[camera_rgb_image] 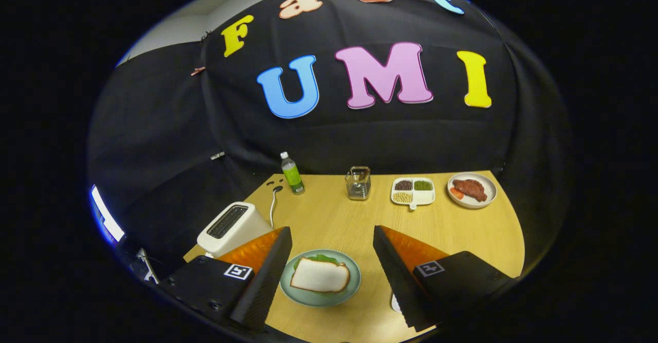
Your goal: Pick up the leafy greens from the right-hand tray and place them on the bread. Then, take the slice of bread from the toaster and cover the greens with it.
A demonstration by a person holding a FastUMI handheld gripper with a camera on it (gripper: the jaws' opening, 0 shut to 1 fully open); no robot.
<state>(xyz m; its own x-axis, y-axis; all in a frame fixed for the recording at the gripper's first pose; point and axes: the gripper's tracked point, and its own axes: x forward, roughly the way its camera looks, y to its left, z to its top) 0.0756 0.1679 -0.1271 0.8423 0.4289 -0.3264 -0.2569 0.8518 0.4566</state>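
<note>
A slice of bread [320, 275] lies on a pale green plate [347, 291], with leafy greens [322, 258] peeking out from under its far edge. The plate sits between my two fingers, a little below them. My gripper [331, 235] is open and holds nothing. A white toaster [232, 227] stands to the left, just beyond the left finger; its slot looks dark and I see no bread sticking out.
Farther back on the wooden table [462, 230] stand a green bottle [292, 174], a small metal rack [358, 182], a white divided tray [413, 191] with beans and grains, and a plate with meat [472, 189]. The toaster's cable [273, 201] runs toward the bottle.
</note>
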